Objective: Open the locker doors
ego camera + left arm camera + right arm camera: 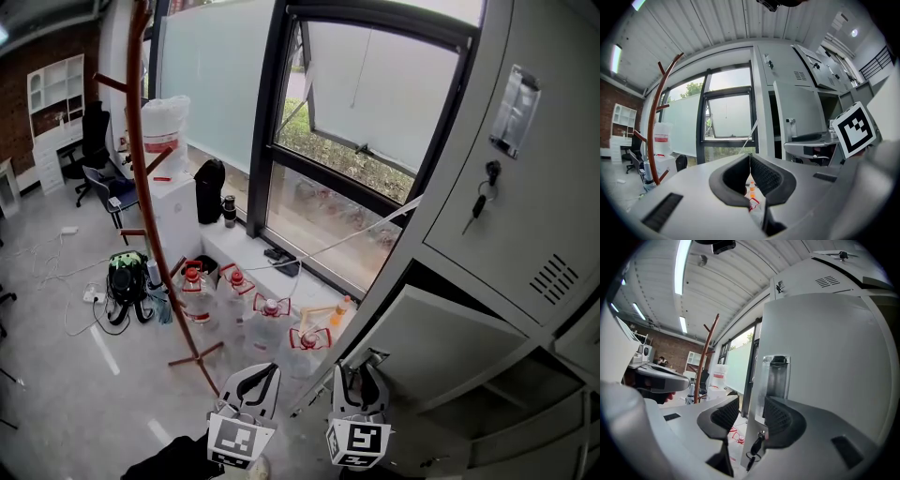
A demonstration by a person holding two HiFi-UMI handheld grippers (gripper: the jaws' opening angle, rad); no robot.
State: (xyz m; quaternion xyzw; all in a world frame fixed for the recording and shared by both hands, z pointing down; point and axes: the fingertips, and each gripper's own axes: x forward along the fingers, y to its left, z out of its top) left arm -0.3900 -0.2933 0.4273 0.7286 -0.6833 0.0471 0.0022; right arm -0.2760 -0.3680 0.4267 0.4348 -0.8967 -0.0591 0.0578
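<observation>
Grey lockers (525,225) fill the right side of the head view. An upper door (497,187) has a key (487,173) in its lock and a clear label holder (516,108). Below it a locker door (441,337) stands swung out. My right gripper (361,373) is at this door's free edge, open. In the right gripper view the door's edge (752,380) runs between the pads, with a label holder (776,376) and a hanging key (757,446) close by. My left gripper (265,377) hangs beside it to the left, shut on nothing (750,158).
A reddish wooden coat stand (141,141) rises at the left. Several water jugs (272,319) sit on the floor under the window (356,122), just beyond the grippers. A backpack (127,277) and cables lie further left, and an office chair (94,141) stands at the back.
</observation>
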